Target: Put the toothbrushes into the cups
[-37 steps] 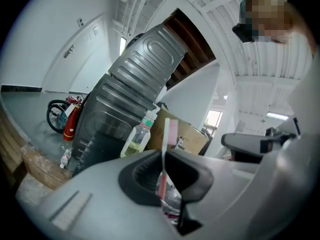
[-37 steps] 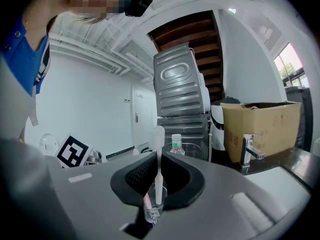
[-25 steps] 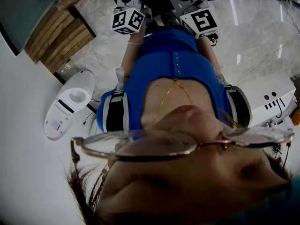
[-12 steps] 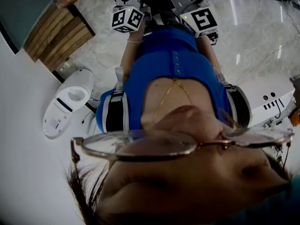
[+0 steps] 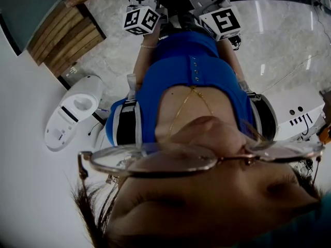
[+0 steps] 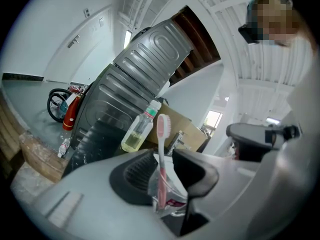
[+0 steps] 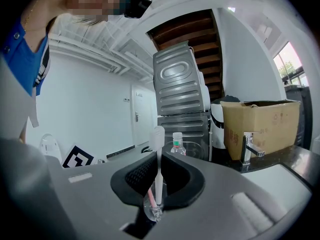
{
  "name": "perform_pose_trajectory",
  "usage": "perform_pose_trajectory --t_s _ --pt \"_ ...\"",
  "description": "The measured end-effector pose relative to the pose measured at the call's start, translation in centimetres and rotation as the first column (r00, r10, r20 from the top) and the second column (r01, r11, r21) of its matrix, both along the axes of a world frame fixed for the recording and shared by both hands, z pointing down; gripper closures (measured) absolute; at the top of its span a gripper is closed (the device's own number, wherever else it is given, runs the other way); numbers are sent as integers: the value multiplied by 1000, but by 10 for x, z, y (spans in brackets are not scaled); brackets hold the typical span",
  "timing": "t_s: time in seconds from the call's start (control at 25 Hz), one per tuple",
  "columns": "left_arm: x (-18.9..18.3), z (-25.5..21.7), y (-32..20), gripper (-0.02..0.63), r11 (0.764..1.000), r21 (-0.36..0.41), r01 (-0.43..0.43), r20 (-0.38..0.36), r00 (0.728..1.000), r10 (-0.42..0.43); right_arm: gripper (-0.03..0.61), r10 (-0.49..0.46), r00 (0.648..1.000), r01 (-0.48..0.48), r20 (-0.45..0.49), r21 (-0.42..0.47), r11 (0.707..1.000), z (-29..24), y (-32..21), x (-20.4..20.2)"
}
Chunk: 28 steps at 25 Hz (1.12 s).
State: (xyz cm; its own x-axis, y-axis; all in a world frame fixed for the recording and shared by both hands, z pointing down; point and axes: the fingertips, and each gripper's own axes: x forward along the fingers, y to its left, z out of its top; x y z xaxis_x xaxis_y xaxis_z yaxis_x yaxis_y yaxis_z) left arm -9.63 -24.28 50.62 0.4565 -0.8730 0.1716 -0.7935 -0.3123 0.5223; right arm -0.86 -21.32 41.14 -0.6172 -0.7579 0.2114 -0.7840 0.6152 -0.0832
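The left gripper (image 6: 167, 173) has its fingers opening around a pink toothbrush (image 6: 161, 149) standing in a clear cup (image 6: 175, 200). The right gripper (image 7: 157, 180) has narrow fingers pinching a white toothbrush (image 7: 158, 159) upright.

The right gripper (image 7: 158, 170) clamps a white toothbrush (image 7: 158, 140) upright between its jaws. Behind the toothbrush stands a plastic bottle (image 7: 177, 143); right of the toothbrush, a cardboard box (image 7: 260, 126) and a tap (image 7: 247, 151).
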Motion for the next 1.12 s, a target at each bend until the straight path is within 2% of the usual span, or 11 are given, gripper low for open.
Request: perform_pose_trajectory --t_s 0.4,0.64,1.12 --pt "1 -10 17 469 1000 1 23 19 1000 -23 557 -5 1000 5 3 15 1000 -10 13 7" --pt "-15 0 17 465 998 -13 66 26 998 -65 557 -5 1000 5 6 7 1000 4 -2 5" --pt "-54 -18 41 465 985 4 173 24 985 -173 557 -61 998 61 7 -24 998 22 -14 -14"
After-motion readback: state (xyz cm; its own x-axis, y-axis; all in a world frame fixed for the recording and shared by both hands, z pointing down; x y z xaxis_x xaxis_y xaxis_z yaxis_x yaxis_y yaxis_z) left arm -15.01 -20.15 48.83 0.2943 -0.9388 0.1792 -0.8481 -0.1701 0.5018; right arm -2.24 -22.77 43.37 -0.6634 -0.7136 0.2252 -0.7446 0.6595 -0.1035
